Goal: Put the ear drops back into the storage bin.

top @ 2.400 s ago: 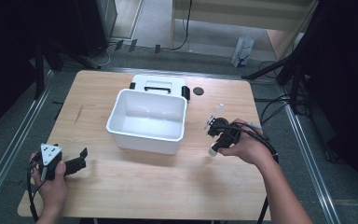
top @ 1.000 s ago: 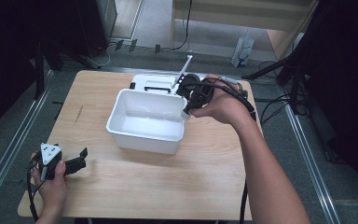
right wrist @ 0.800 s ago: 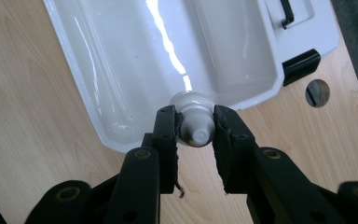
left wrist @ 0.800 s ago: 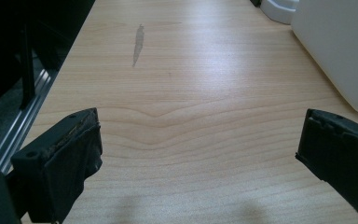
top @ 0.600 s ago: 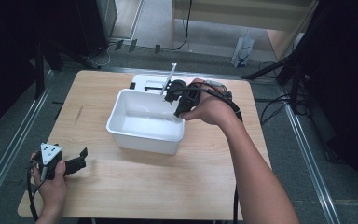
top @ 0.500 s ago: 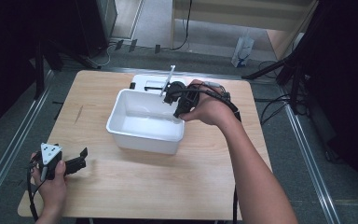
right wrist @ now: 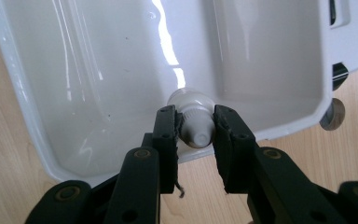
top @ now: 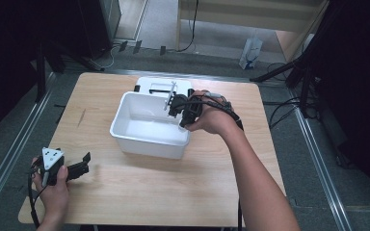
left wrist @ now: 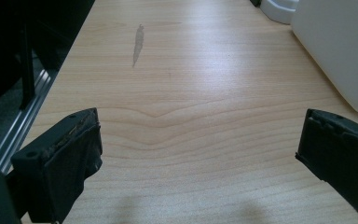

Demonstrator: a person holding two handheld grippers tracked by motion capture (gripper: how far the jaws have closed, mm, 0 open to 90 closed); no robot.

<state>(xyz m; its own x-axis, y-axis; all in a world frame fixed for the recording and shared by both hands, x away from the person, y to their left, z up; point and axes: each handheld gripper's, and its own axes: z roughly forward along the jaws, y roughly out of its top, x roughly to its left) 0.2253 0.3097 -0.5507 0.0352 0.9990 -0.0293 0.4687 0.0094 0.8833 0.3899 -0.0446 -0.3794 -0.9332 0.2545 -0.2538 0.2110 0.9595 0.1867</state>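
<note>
My right gripper (top: 176, 107) is shut on a small white tube (right wrist: 195, 125), its pads pressing near the capped end. The tube's flat tail (top: 171, 94) sticks up and back from the jaws. The gripper hangs over the far right part of an open white bin (top: 149, 144) in the middle of the table, and the right gripper view looks down into the bin's bare inside (right wrist: 98, 70). My left gripper (top: 84, 163) rests at the table's near left corner, open, with only bare wood between its pads (left wrist: 65, 158).
A white lid with black clasps (top: 159, 84) lies flat just behind the bin. A small dark disc (right wrist: 333, 114) sits on the wood by the bin's corner. The bin's side wall (left wrist: 340, 46) stands off to the left gripper's right.
The right gripper has carried the tube from the table right of the bin up and left, then sunk lower over the bin's inside. The left gripper has stayed put.
</note>
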